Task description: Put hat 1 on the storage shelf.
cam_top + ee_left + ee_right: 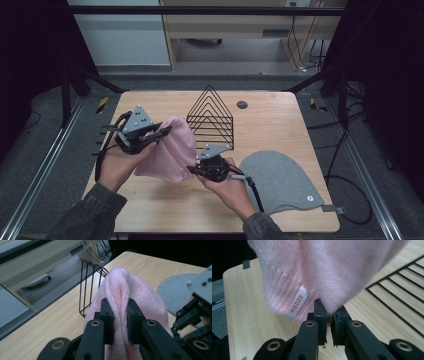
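Note:
A pink knit beanie (172, 147) hangs above the table's middle, held between both grippers. My left gripper (161, 132) is shut on a raised fold of its upper left part; in the left gripper view the jaws (120, 317) pinch the ribbed knit (122, 287) tightly. My right gripper (193, 170) is shut on the beanie's lower right edge. In the right gripper view the fabric (312, 272) drops between the nearly closed jaws of that gripper (329, 315), beside a white WEDZE label (297, 303). The right gripper (197, 315) also appears at the right of the left gripper view.
A grey beanie (280, 180) lies flat on the wooden table (280, 120) at the right front. A black wire rack (211, 120) stands behind the pink beanie, close to both grippers. A small dark round cap (242, 104) sits near the far edge.

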Demonstrator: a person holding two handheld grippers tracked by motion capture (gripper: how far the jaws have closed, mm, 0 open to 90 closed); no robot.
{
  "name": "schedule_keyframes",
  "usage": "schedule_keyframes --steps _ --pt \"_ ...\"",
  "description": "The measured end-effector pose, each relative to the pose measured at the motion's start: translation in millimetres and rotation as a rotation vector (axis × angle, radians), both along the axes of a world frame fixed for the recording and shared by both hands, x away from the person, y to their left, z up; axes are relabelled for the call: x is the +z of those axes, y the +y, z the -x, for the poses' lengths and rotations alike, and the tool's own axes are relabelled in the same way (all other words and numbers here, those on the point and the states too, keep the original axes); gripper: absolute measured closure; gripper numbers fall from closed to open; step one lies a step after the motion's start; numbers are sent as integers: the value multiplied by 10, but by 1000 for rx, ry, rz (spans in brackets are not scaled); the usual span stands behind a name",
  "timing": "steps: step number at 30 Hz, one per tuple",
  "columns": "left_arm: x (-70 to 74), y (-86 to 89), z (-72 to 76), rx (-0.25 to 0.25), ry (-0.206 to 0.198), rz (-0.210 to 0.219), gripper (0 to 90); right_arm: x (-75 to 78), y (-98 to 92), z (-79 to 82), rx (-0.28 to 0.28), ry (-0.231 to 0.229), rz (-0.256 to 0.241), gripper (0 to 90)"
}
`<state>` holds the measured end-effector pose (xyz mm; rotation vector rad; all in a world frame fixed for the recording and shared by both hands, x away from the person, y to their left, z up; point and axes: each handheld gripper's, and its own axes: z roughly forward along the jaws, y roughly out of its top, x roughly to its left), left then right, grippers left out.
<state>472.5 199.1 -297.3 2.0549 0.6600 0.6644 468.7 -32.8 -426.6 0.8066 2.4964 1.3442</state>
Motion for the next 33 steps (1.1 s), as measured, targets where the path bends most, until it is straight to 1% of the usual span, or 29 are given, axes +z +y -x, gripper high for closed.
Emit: schedule_keyframes --steps 2,3,5,8,10,12,14,16,20,21,24,25,26,27,29,30,33 --pt "10 35 -21 -4 9 -1 781 25 -54 -26 -15 4 5 845" --pt "9 39 -29 0 10 11 781 41 -82 -42 -21 2 11 845" --pt "15 55 -51 2 13 15 781 76 -129 -71 -30 2 15 845" --pt "22 52 -86 2 16 27 781 139 -170 -110 -26 -2 26 844" --pt "29 43 -108 5 11 23 781 222 -173 -132 -17 -13 50 844" --pt "39 38 -130 10 11 27 780 251 -171 -138 -13 -19 54 844" --pt "61 44 -164 19 14 42 780 329 -158 -155 -2 -30 76 843" --pt "73 47 -172 20 13 44 780 350 -155 -165 1 -32 82 844" --pt "120 53 -190 26 14 69 778 440 -162 -210 6 -35 93 843" --pt "132 58 -195 23 8 66 778 458 -166 -223 8 -37 95 842" --pt "157 58 -207 26 9 73 777 519 -194 -250 2 -37 97 842" --pt "172 59 -215 26 10 75 776 541 -208 -262 -1 -39 95 842" --pt "194 59 -224 26 9 76 776 595 -235 -288 -4 -42 94 842" --pt "220 60 -236 26 6 78 776 595 -235 -288 -4 -42 94 842" --pt "283 48 -262 24 0 83 776 662 -256 -321 -7 -48 91 842" --pt "317 41 -281 24 -5 80 776 697 -267 -342 -7 -52 87 842" --pt "416 13 -350 24 -13 92 777 799 -294 -414 -12 -59 82 842"
